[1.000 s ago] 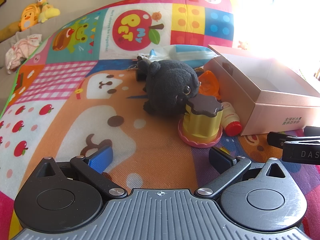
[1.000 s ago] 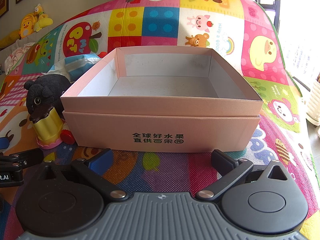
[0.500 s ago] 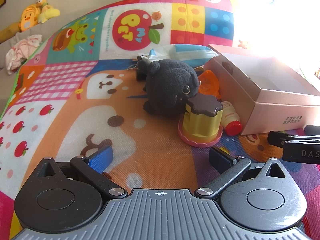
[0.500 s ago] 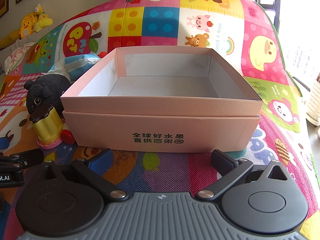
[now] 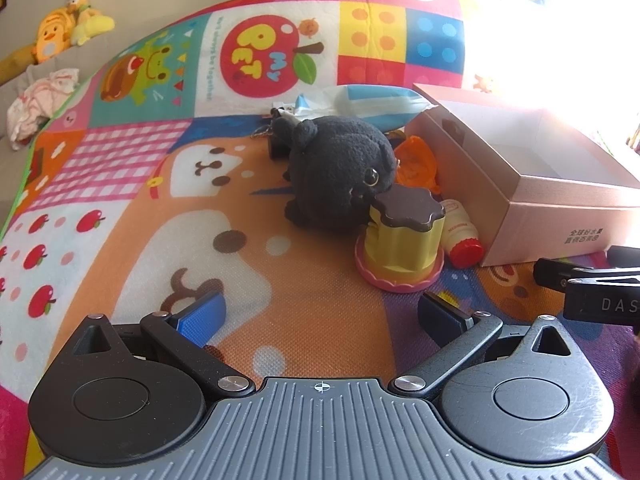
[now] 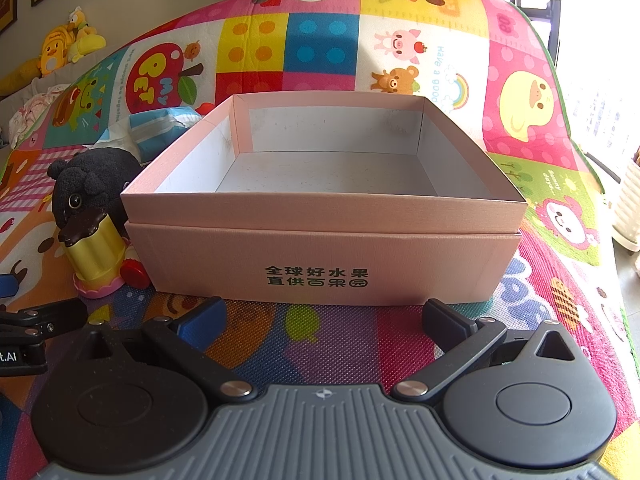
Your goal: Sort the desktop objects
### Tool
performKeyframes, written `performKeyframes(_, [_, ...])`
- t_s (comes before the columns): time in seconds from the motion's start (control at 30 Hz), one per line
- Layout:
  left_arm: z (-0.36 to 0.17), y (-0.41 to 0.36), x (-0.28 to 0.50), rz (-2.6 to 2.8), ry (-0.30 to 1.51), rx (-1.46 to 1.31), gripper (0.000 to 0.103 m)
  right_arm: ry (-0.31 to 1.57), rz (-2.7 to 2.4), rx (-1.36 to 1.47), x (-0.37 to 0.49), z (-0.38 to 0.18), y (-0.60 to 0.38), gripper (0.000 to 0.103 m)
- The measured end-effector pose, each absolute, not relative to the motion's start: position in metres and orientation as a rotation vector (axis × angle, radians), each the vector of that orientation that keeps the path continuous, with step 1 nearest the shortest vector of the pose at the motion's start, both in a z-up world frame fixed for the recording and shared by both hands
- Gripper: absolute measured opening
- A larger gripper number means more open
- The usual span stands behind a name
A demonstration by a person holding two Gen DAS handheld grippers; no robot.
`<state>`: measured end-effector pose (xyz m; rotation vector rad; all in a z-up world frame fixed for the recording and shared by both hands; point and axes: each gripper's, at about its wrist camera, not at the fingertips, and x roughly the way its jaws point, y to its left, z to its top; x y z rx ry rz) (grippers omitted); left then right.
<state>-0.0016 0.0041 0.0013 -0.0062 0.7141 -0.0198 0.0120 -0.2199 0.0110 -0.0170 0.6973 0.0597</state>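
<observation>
A black plush toy [image 5: 336, 176] lies on the colourful play mat, also in the right wrist view [image 6: 90, 184]. In front of it stands a yellow pudding-shaped toy [image 5: 402, 244] with a brown top on a pink base. A small white bottle with a red cap [image 5: 460, 236] lies beside the pink cardboard box [image 5: 560, 216]. The box [image 6: 320, 256] holds nothing. An orange item [image 5: 416, 164] and a blue-white packet [image 5: 372, 104] lie behind. My left gripper [image 5: 322, 314] is open, short of the pudding toy. My right gripper [image 6: 320, 316] is open before the box's front wall.
A small dark object with a keychain [image 5: 276, 140] lies behind the plush. Yellow plush toys [image 5: 68, 24] and crumpled cloth [image 5: 40, 100] sit on the sofa at the far left. A white basket [image 6: 630, 208] stands off the mat at the right.
</observation>
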Motion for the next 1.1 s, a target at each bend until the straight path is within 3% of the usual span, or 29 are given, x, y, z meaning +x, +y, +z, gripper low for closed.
performKeyframes(0.23, [0.006, 0.008, 0.0, -0.054, 0.682, -0.045, 0.103, 0.785, 0.099, -0.032, 0.023, 0.016, -0.224, 0.103])
performKeyframes(0.5, [0.017, -0.013, 0.024, -0.034, 0.631, 0.087, 0.103, 0.771, 0.14, -0.049, 0.013, 0.016, -0.226, 0.103])
performKeyframes(0.67, [0.016, 0.015, 0.034, 0.161, 0.614, 0.093, 0.103, 0.683, 0.271, -0.188, -0.01, 0.017, -0.205, 0.102])
performKeyframes(0.7, [0.016, 0.026, 0.033, 0.209, 0.608, 0.084, 0.103, 0.63, 0.282, -0.252, -0.019, 0.017, -0.196, 0.095])
performKeyframes(0.73, [0.017, 0.035, 0.033, 0.224, 0.607, 0.065, 0.103, 0.582, 0.297, -0.314, -0.027, 0.017, -0.186, 0.078])
performKeyframes(0.77, [0.018, 0.045, 0.03, 0.218, 0.609, 0.036, 0.103, 0.543, 0.317, -0.377, -0.036, 0.018, -0.176, 0.068])
performKeyframes(0.8, [0.019, 0.054, 0.028, 0.201, 0.612, 0.001, 0.103, 0.516, 0.345, -0.435, -0.044, 0.02, -0.163, 0.051])
performKeyframes(0.83, [0.02, 0.06, 0.024, 0.182, 0.61, -0.027, 0.103, 0.505, 0.368, -0.467, -0.048, 0.022, -0.154, 0.04])
performKeyframes(1.1, [0.014, 0.083, 0.002, 0.143, 0.564, -0.169, 0.103, 0.393, 0.34, -0.78, -0.043, 0.013, -0.077, 0.033])
